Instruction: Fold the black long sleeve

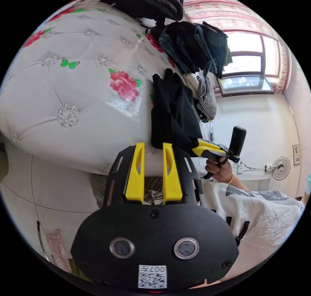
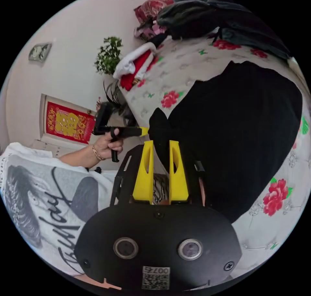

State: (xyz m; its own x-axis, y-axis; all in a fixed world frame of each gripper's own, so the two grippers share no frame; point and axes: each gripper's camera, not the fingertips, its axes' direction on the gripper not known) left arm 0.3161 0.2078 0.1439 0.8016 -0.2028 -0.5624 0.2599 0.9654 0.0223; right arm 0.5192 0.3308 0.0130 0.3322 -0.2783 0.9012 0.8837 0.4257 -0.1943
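Note:
The black long sleeve (image 2: 239,131) is spread over a white quilted surface printed with red flowers (image 2: 275,192). My right gripper (image 2: 161,142) has its yellow jaws closed on a bunched edge of the garment. In the left gripper view the same garment (image 1: 173,115) hangs as a narrow black fold, and my left gripper (image 1: 153,144) grips its lower corner. A hand holds the right gripper (image 1: 197,148) pinched on the cloth's other side. In the right gripper view, the left gripper (image 2: 145,131) also bites the cloth, close to the right one.
A heap of dark clothes (image 1: 194,47) and a checked cloth (image 1: 207,98) lie at the far end of the quilted surface (image 1: 81,92). Red and white clothes (image 2: 136,66), a plant (image 2: 108,55) and a wall fan (image 1: 281,167) are nearby. The person's white printed shirt (image 2: 42,186) is close.

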